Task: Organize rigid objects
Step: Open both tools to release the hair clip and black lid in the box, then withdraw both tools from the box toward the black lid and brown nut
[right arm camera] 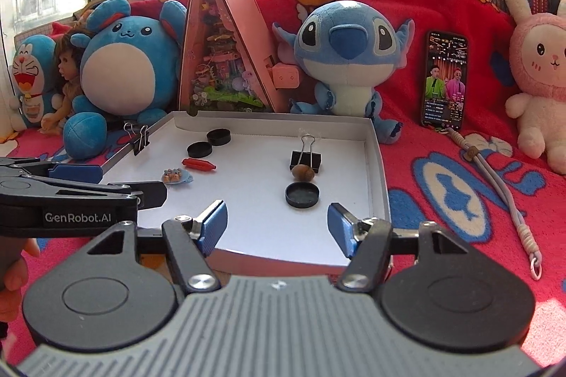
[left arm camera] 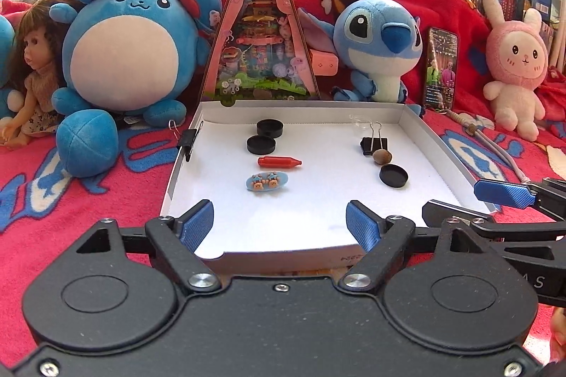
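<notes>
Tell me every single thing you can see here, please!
Box lid: 1, white, on the blanket.
Caps: 3, black, two at the back left, one at the right.
Binder clips: 2, black, one inside, one on the left wall.
Tube: 1, red, middle.
Hair clip: 1, pale blue, below the tube.
Nut: 1, brown, beside the inside clip.
Plush toys: 4, three blue, one pink, behind.
Doll: 1, left.
Phone: 1, propped upright.
Left gripper: open.
Right gripper: open.

Black tool (left arm camera: pixel 279 221), blue ribbed pads (left arm camera: pixel 361 225)
</notes>
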Available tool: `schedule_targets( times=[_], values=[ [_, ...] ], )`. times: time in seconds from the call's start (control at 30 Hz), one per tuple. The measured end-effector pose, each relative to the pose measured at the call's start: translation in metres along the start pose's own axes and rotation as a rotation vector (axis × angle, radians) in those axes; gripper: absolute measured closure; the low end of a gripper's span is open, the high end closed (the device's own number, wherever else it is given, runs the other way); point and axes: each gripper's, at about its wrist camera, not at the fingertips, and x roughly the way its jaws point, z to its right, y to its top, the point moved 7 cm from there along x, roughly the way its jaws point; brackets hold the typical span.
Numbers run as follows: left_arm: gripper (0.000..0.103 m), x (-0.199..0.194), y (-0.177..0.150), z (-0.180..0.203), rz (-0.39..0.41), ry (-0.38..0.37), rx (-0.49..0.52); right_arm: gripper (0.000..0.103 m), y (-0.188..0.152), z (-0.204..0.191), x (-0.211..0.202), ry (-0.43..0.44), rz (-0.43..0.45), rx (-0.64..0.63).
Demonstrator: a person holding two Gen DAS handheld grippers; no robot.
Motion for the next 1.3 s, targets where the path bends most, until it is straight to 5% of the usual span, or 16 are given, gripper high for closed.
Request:
schedule_targets(
  times=[0.8,1.3],
  values=[
    [0.020,-0.094,-0.076,0.025,0.056,-0.058,0.095,0.016,-0.065,-0.005,-0.079,0.064,0.003,-0.077],
    [0.023,-0.118,-0.120,0.030,0.018,-0.111,0.172,0.014,-0.096,-0.009,-0.087,0.052,-0.035,-0.142]
  ],
)
